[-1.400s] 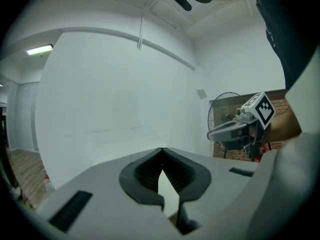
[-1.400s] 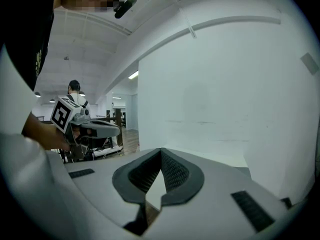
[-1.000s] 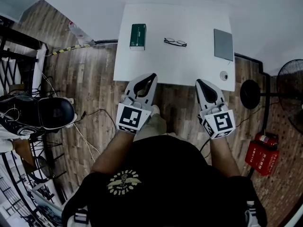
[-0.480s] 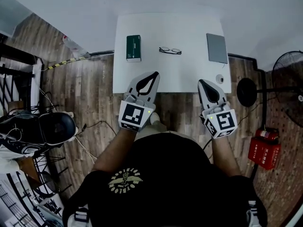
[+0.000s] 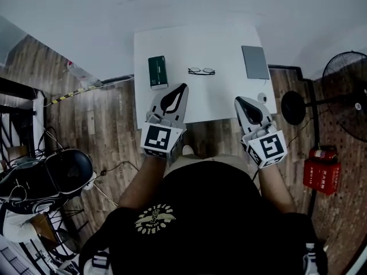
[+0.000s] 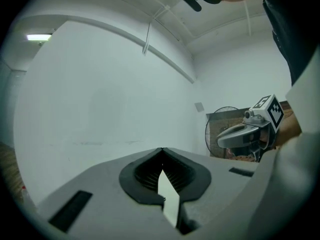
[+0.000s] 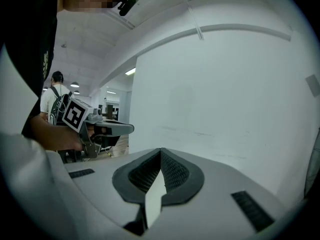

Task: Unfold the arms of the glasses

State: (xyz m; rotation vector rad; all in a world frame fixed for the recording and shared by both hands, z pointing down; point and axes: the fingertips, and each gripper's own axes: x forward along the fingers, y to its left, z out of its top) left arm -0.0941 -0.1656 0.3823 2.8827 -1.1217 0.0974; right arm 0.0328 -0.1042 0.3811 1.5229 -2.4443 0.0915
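Glasses (image 5: 201, 71) on table (image 5: 172, 42), long axis left-right

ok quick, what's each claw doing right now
left claw: closed, nothing in it
right claw: closed, nothing in it

Light: bright, even; ceiling lamp (image 6: 39, 37) glowed | Shadows: soft | Bench (image 5: 223, 44) looked washed pale | Edges: strong fisheye bending, dark corners in both gripper views | Focus: mostly sharp
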